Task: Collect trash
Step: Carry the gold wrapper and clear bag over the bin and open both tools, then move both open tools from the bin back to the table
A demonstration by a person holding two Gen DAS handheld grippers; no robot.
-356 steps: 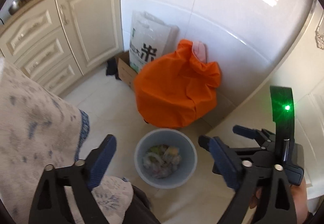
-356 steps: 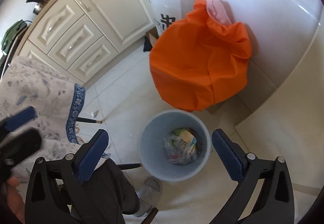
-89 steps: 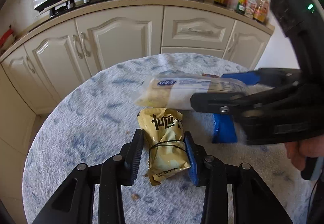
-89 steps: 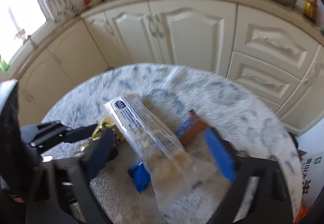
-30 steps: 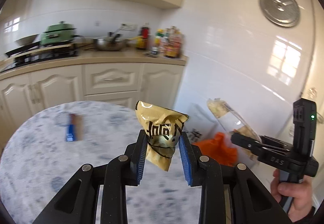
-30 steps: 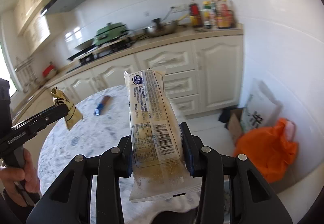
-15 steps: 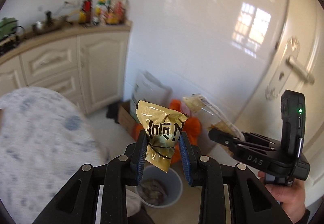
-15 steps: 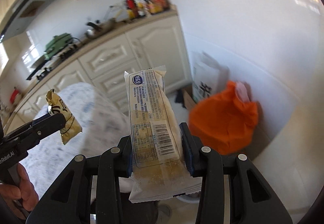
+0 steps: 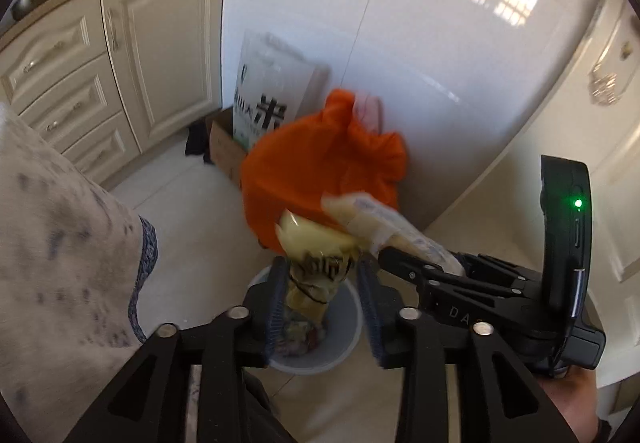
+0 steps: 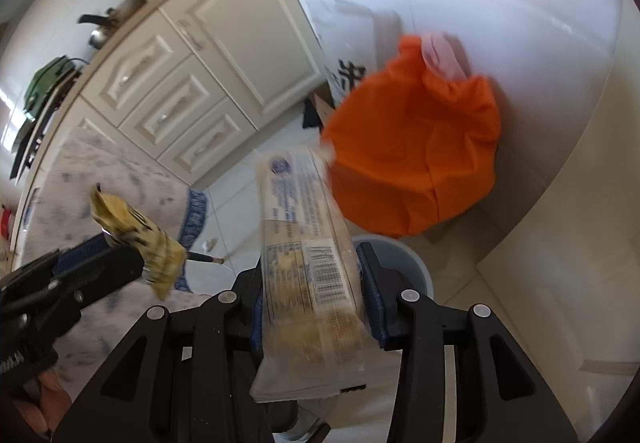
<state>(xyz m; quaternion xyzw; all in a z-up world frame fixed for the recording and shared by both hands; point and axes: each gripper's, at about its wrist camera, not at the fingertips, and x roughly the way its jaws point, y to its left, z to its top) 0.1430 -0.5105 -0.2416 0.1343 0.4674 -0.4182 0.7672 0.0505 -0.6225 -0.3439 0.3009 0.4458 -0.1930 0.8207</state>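
Opening now, my left gripper [image 9: 322, 297] has its jaws spreading around the gold snack bag [image 9: 316, 267]; the bag is between the pads at the lower middle of the left wrist view, with a gap on the right side, so I judge it is coming loose rather than clamped. My right gripper [image 10: 310, 289] is also easing apart, though the clear barcode wrapper [image 10: 304, 243] sits snug between its pads at the bottom centre of the right wrist view. Half a second ago both packets were clamped tight and the bin was small and lower in the frame; now the grey bin [image 9: 352, 339] lies directly behind the gold bag, with earlier rubbish inside. In the right view only the bin's rim [image 10: 416, 263] peeks out right of the wrapper. Beyond, the orange bag [image 9: 320, 171] leans at the white wall, and cream cabinets [image 9: 120, 55] fill the upper left. I reckon both drops are under way.
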